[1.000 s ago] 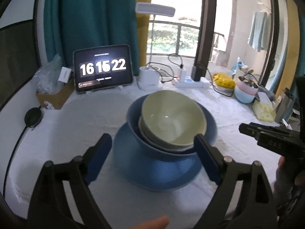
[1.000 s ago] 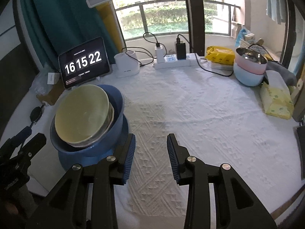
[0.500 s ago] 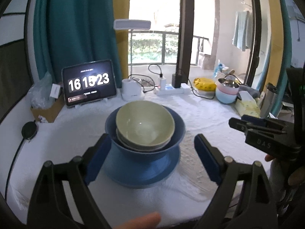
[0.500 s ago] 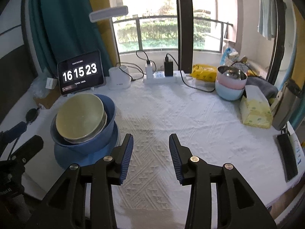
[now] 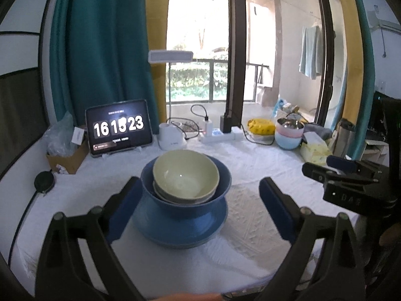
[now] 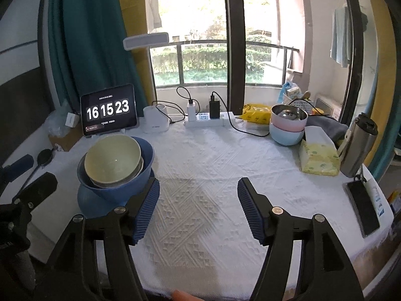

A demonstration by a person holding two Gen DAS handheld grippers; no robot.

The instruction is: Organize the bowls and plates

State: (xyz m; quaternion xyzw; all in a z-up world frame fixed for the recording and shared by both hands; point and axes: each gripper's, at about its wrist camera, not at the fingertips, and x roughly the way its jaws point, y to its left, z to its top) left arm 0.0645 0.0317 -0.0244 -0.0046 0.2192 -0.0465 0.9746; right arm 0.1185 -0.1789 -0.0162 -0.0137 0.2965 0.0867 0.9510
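1. One stack, centre of the left wrist view, left-centre of the right wrist view: pale green bowl [image 5: 186, 173] nested on a grey-white bowl [image 5: 160, 190] whose rim only just shows, both inside a blue bowl [image 5: 185, 200], which sits on a blue plate [image 5: 180, 228]. The green bowl tilts a bit toward the camera.
2. The stack rests on the white textured tablecloth [image 6: 200, 165], near the table's front left part in the right wrist view.
3. Left gripper [image 5: 198, 209]: fingers wide apart and opening further. The stack shows in the gap between them, but the pads are clear of it; nothing held.
4. Right gripper [image 6: 198, 209]: jaws opening, only bare cloth between the pads, nothing held. Its left pad sits just right of the blue bowl in frame; can't tell if they touch.
5. Each gripper shows in the other's view: the right one at the right edge of the left wrist view, the left one at the lower left of the right wrist view.
6. Behind the stack, upper left: tablet [image 6: 109, 109] showing clock digits 16 15 23, white lamp base [image 6: 156, 120] beside it, power strip [image 6: 208, 120] with chargers plugged in.
7. Right side of the table: pink bowl stacked on a light blue bowl [image 6: 288, 125] with a metal one inside, tissue pack [image 6: 319, 158], steel tumbler [image 6: 358, 148], phone [image 6: 363, 208] near the right edge.
8. A fingertip [image 6: 183, 296] peeks in at the bottom edge.
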